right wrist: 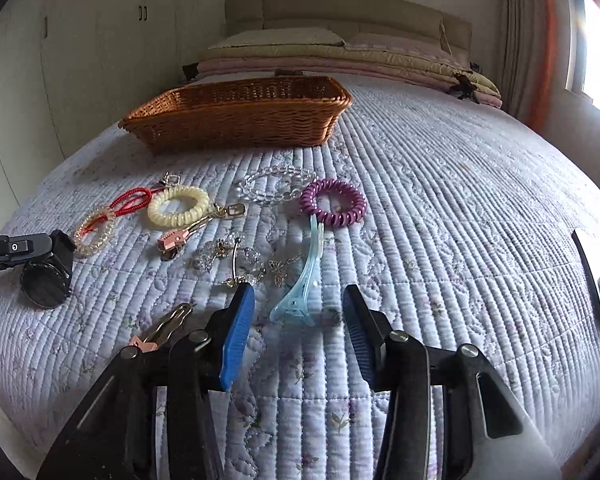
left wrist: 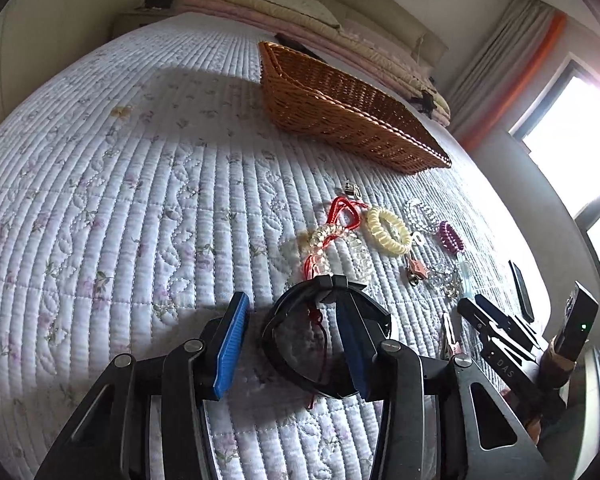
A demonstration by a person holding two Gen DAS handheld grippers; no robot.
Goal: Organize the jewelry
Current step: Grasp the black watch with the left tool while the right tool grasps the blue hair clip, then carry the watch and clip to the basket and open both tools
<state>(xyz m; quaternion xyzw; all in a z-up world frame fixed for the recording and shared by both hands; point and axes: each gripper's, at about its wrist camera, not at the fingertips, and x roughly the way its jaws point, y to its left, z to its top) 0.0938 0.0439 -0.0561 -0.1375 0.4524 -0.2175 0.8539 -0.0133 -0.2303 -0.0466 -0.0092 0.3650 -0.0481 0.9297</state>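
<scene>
While half-spread, left tongs (left wrist: 290, 344) straddle sunglasses (left wrist: 296, 360), right tongs (right wrist: 300, 340) flank blue clip (right wrist: 300, 292), neither pinching.

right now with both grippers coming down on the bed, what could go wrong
1. The red cord runs under the sunglasses between the left gripper pads; lifting could drag the clear coil ring along.
2. The right gripper straddles the blue hair clip; the butterfly chain lies close and could snag.

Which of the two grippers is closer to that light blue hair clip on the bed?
Right. The right gripper has the light blue hair clip lying between its open fingertips, untouched. The left gripper sits off to the side, straddling the black sunglasses.
</scene>
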